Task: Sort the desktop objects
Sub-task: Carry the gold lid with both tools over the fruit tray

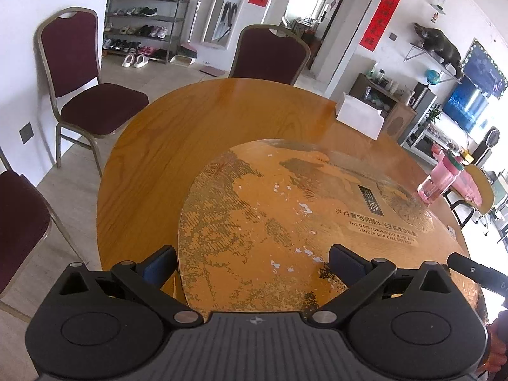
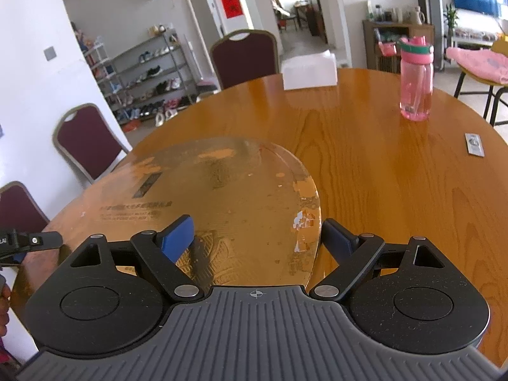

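Note:
A round wooden table [image 1: 152, 146] [image 2: 397, 190] carries a worn gold printed mat [image 1: 285, 209] [image 2: 228, 197]. A pink water bottle [image 2: 415, 79] [image 1: 439, 179] stands upright toward the far right. A white box [image 2: 309, 70] [image 1: 358, 114] sits at the far edge. A small grey card [image 2: 474, 145] lies flat at the right. My left gripper [image 1: 252, 262] hovers open over the mat's near part, nothing between its fingers. My right gripper [image 2: 257, 238] is open too, above the mat's near right edge, empty.
Maroon chairs [image 1: 82, 73] [image 2: 244, 57] ring the table. A shoe rack [image 1: 143, 22] stands by the far wall. A cabinet [image 2: 397, 44] and a chair with a pink cloth [image 2: 482, 63] are at the right. A hand [image 1: 495, 349] shows at the edge.

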Tool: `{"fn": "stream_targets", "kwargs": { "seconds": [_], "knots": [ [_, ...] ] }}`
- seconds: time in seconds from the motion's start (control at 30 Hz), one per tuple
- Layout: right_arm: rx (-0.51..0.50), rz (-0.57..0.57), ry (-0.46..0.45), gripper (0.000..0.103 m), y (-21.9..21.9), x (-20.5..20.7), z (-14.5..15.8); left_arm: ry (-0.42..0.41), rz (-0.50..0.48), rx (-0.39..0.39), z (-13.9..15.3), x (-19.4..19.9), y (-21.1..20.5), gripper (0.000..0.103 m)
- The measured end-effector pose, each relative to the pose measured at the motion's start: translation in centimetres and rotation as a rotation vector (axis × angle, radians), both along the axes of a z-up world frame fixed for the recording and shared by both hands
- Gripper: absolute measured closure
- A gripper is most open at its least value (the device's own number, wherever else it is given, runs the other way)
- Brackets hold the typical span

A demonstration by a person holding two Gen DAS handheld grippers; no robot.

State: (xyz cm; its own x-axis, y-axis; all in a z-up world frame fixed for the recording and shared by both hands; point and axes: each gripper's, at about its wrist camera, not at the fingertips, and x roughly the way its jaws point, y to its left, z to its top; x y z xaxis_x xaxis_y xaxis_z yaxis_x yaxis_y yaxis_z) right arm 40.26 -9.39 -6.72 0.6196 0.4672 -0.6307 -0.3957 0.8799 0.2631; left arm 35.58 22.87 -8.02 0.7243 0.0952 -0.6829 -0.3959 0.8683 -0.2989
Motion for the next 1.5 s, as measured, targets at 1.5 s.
{"fn": "stream_targets", "kwargs": {
  "seconds": [1.5],
  "knots": [
    [-0.222, 0.078, -0.002, 0.009, 1.1, -4.1, 2.0, 0.151, -0.062, 0.216, 2.2, -0.5, -3.8, 0.001]
  ]
}}
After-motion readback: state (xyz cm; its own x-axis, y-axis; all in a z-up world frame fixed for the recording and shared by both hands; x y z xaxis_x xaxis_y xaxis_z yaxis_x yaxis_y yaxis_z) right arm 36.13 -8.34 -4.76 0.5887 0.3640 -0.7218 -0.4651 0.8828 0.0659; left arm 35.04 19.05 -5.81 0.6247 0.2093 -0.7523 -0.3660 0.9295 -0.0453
